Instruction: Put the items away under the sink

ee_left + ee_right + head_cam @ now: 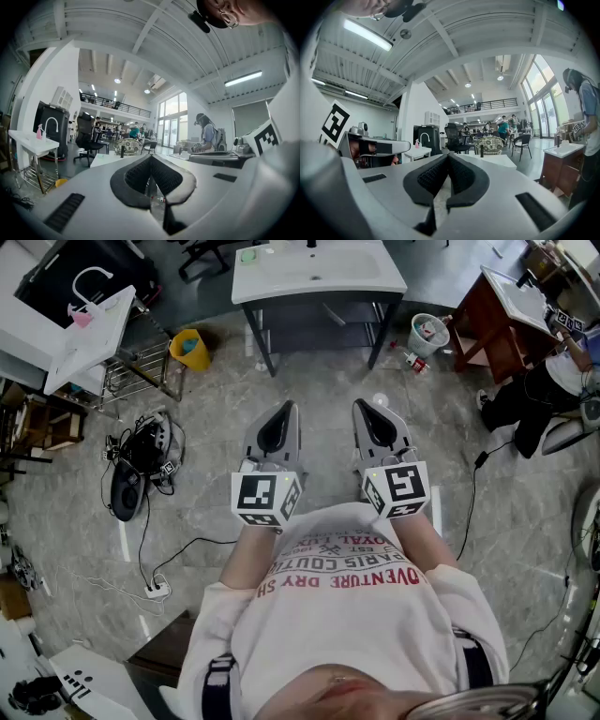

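The white sink stand [319, 273] is at the top middle of the head view, with a dark shelf [319, 317] under its basin. A small green item [247, 255] lies on its top. Small bottles [412, 360] lie on the floor by a grey pail [427, 332] to its right. I hold both grippers close to my chest, well short of the sink. The left gripper [286, 409] and right gripper [361, 407] are both shut with nothing in them. The jaws meet at their tips in the left gripper [151, 157] and right gripper [448, 156] views.
A yellow bucket [190, 348] and a wire rack [141, 371] stand left of the sink. Cables and a black device [131, 470] lie on the floor at left. A wooden cabinet [502, 320] and a crouching person [534, 399] are at right.
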Motion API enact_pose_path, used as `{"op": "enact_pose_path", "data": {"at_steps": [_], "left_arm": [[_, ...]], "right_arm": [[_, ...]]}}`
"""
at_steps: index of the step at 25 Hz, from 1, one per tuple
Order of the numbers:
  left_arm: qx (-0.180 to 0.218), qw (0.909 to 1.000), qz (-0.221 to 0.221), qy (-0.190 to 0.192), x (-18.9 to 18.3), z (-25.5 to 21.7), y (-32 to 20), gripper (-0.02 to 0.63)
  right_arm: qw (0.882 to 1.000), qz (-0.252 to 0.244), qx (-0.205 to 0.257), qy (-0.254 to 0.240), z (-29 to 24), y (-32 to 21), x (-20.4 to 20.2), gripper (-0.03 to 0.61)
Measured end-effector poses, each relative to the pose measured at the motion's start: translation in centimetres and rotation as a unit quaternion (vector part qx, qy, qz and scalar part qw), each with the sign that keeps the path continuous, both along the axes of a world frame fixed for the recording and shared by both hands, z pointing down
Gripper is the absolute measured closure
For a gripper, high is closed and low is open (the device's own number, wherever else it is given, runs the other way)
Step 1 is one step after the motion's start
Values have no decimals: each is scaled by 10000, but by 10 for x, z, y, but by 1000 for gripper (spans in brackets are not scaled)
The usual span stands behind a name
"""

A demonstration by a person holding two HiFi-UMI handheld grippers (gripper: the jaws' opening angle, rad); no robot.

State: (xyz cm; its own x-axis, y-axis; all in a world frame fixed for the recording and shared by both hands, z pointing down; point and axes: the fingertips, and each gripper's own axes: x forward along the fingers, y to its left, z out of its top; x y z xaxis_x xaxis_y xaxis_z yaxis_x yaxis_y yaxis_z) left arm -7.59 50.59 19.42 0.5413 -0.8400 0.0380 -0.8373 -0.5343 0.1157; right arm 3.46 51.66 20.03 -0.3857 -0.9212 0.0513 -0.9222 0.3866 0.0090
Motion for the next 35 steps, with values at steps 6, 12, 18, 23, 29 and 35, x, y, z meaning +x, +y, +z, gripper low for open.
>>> {"op": "enact_pose_path", "data": {"at_steps": [6,12,18,23,29,35], "left_arm": [[-20,10000,-5,12,-4,2,-9,591],[-47,10000,16,37,-6,4,-16,591],[-135,9999,-9,96,-10,10,-29,591],[-244,9996,-146,94,-14,22,-54,591],[-246,9988,-415,59,-18,28,-115,591],[-254,9980,-582,59,-9,21,-207,591]], "right_arm": [[10000,-12,-34,26,3,-7,-3,554],[10000,4,-13,-67,2,-13,-6,554],[9996,43,-141,-223,8,-27,-5,554],[9993,-120,-236,-275,19,-58,-8,554],[9983,-432,-234,-300,28,-127,-12,554],[9970,-637,-223,-365,19,-229,-4,554]]}}
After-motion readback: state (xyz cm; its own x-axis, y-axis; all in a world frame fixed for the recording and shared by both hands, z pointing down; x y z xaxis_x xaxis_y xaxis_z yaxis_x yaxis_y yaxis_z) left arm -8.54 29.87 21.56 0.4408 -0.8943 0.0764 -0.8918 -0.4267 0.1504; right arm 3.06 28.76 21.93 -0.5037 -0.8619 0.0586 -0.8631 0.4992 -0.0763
